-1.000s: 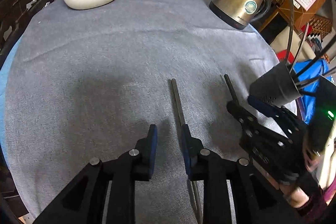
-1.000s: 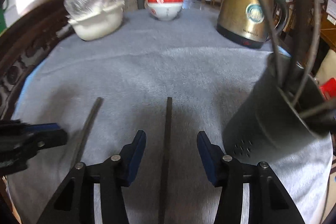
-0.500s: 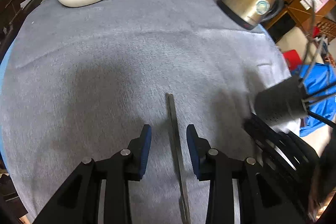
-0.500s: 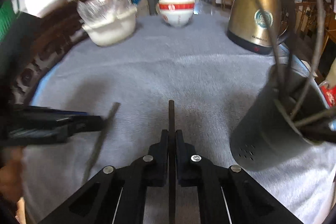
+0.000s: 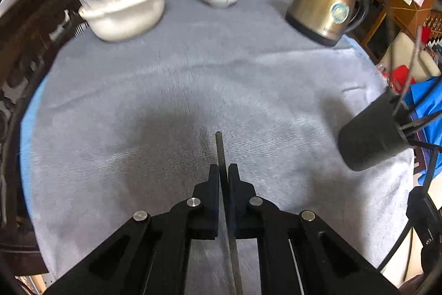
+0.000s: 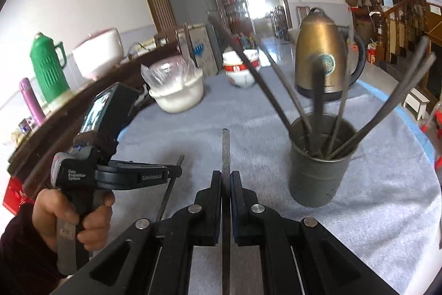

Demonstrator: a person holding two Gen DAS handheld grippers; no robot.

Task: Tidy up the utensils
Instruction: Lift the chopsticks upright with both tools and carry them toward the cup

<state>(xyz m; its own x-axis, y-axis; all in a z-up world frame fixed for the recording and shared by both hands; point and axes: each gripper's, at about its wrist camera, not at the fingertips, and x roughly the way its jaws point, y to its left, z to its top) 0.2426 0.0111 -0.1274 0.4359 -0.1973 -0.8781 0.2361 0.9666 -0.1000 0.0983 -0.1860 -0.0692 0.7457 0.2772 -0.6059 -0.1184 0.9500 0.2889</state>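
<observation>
Both grippers now clamp a chopstick each, where half a second ago the left gripper (image 5: 223,170) had its jaws narrow but apart around its chopstick (image 5: 220,148) on the cloth (image 5: 138,101). Its jaws are pinched on that stick, whose tip juts forward over the cloth's near middle, with the holder (image 5: 370,134) of utensils to the right. Lifted since then, the right gripper (image 6: 226,177) has its jaws closed on its own chopstick (image 6: 225,148), pointing far, with the holder just right and the kettle (image 6: 321,57), bowls (image 6: 241,68) and basin (image 6: 176,96) beyond.
</observation>
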